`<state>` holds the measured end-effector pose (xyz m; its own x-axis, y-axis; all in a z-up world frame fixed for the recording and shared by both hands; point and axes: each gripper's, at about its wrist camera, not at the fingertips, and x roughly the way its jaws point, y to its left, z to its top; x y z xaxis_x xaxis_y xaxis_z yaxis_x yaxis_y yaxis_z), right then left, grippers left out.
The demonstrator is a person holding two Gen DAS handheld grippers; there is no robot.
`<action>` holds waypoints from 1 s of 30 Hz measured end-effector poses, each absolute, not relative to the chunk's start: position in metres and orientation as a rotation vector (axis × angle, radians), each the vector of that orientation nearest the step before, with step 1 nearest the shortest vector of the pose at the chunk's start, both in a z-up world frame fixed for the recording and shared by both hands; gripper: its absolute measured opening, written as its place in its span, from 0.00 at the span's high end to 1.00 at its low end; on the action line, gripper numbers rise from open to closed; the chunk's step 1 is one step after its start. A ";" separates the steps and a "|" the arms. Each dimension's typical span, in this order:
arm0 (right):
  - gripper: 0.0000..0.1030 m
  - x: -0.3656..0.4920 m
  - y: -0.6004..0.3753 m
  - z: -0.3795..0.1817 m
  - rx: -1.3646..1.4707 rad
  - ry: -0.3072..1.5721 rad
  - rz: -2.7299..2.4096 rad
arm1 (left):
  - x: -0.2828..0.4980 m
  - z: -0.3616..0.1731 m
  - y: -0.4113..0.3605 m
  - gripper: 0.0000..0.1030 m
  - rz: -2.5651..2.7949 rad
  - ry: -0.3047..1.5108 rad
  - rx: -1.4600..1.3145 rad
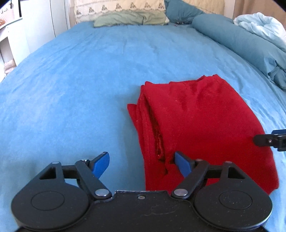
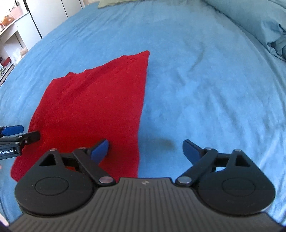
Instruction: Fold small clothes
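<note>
Lying folded on the blue bed sheet (image 1: 71, 80) was a red garment (image 1: 205, 121), the only piece of clothing laid out for the work. It sat flat toward the near side of the bed, doubled over itself, with several stacked layers showing along its left edge in the left wrist view and a straight folded edge running down its right side in the right wrist view (image 2: 93, 107).

The left claw (image 1: 142, 165) stood released, its jaws wide apart with nothing gripped. One blue pad (image 1: 101, 165) hung over bare sheet, and the other (image 1: 182, 165) sat over the near left corner of the garment; whether that pad touched the cloth could not be told. The same claw showed at the left border of the right wrist view (image 2: 19, 133), just beside the garment's left edge.

The right claw (image 2: 145, 151) was likewise released, jaws spread fully and holding nothing. Its left pad (image 2: 100, 150) lay over the near right part of the garment, while its right pad (image 2: 190, 151) was over bare sheet, so the garment's right edge ran between them. Part of this claw appeared at the right border of the left wrist view (image 1: 270, 139), at the garment's right side.

At the head of the bed rested a green pillow (image 1: 128, 18) against a patterned cream pillow (image 1: 116, 8). A teal bolster (image 1: 237, 41) and bunched pale blue bedding (image 1: 261, 25) lay along the far right side. White shelving (image 2: 16, 35) stood beside the bed on the left.
</note>
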<state>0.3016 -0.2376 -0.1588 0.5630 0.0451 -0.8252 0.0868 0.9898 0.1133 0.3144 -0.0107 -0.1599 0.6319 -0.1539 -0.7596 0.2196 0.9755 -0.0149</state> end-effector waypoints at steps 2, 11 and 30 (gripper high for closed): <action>0.00 0.297 -0.242 -0.166 0.160 0.935 -0.024 | 0.311 -0.162 -0.009 0.17 -0.220 0.826 0.079; 0.00 0.252 -0.244 -0.121 0.236 0.778 -0.024 | 0.269 -0.093 -0.004 0.16 -0.189 0.680 0.064; 0.00 0.036 -0.190 0.041 0.089 0.692 -0.076 | 0.055 0.033 -0.006 0.00 -0.053 0.576 0.093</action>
